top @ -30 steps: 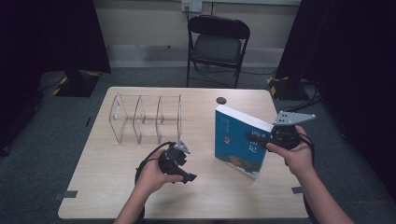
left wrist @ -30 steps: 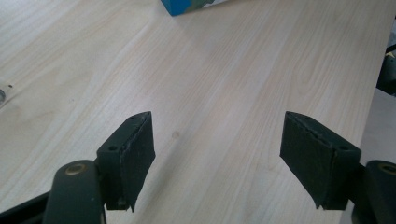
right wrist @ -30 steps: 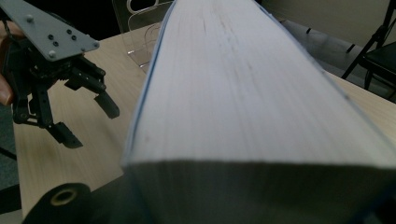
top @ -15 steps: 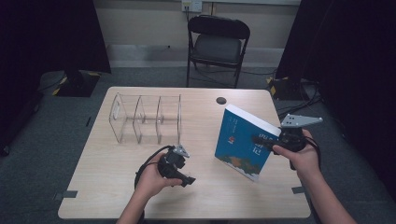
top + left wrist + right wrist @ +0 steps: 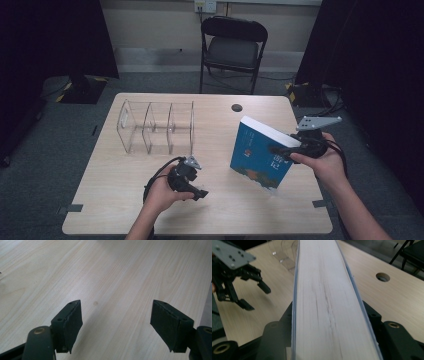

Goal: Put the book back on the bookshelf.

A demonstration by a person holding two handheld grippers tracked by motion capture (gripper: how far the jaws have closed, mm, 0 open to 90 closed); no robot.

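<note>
The clear acrylic divider rack point(image 5: 156, 127) stands empty toward the far left part of the bench point(image 5: 110, 200), its slots unoccupied, and it has not moved over the last second. Near the front edge, left of centre, the left tool point(image 5: 196, 189) rests low over bare wood where it was a second ago; the left gripper view shows its jaws wide apart with nothing but wood grain between the pads point(image 5: 72, 323), so it holds and touches nothing. To the right, the blue paperback book point(image 5: 260, 155) has changed most: a second ago it stood nearly upright, and now its top leans away toward the right and it has drifted slightly toward the right edge, its lower corner close to or just on the bench near the front right. I judge this to mean the book is being lifted and turned ready for carrying over to a slot in the rack, a step not yet begun. The right tool point(image 5: 280, 150) is clamped on the book at its open page edge; in the right gripper view the white page block point(image 5: 329, 302) runs up between the two jaws, which press against the covers on either side.
</note>
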